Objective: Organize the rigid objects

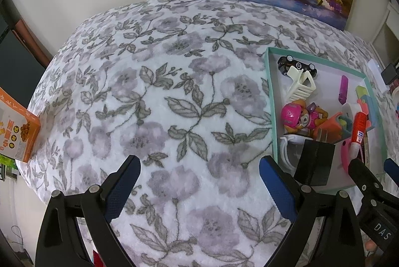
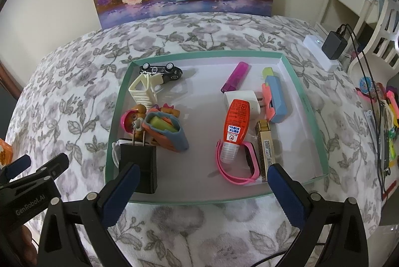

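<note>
Blue-padded fingers of the right gripper [image 2: 202, 182] stand wide apart, holding nothing, above the near edge of the teal tray [image 2: 309, 102]. The left gripper [image 1: 199, 174], likewise spread and empty, hangs over the floral blanket [image 1: 149, 82] beside it. In the tray lie a black charger [image 2: 139, 167], pink watch [image 2: 239, 167], orange bottle [image 2: 235, 122], and farthest, a toy car [image 2: 162, 70]
</note>
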`<act>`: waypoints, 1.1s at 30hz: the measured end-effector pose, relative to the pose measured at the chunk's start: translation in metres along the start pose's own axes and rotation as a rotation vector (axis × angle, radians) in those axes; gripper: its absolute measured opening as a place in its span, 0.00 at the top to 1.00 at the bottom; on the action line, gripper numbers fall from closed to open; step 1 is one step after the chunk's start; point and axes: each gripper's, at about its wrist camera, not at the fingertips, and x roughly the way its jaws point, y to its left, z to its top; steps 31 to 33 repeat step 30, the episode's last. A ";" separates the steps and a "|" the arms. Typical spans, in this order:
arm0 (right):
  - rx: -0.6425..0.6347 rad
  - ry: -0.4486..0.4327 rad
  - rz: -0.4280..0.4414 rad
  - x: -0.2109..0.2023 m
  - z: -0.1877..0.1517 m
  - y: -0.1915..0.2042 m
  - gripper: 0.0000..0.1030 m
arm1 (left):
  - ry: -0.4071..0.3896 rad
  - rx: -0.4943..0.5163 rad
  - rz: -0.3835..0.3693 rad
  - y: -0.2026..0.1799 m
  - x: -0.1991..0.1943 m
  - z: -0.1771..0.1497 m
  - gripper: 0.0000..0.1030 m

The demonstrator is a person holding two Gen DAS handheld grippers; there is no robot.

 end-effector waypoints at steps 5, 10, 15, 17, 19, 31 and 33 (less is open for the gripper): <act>0.000 0.002 -0.001 0.000 0.000 0.000 0.00 | 0.001 -0.005 -0.006 0.002 0.000 0.000 0.07; -0.006 0.005 -0.001 0.002 0.000 0.001 0.00 | 0.001 -0.005 -0.007 0.002 0.000 0.000 0.06; -0.006 0.010 -0.002 0.003 0.000 0.001 0.00 | 0.001 -0.006 -0.006 0.002 0.000 0.000 0.06; -0.006 0.011 -0.002 0.003 0.000 0.000 0.00 | 0.000 -0.009 -0.005 0.003 0.000 0.000 0.07; -0.006 0.011 -0.002 0.003 0.000 0.000 0.00 | 0.000 -0.009 -0.006 0.002 0.000 0.000 0.07; -0.005 0.011 -0.002 0.003 -0.001 0.000 0.00 | -0.029 -0.017 -0.014 0.003 -0.006 0.000 0.07; -0.005 0.011 -0.002 0.003 -0.001 0.000 0.00 | -0.029 -0.017 -0.014 0.003 -0.006 0.000 0.07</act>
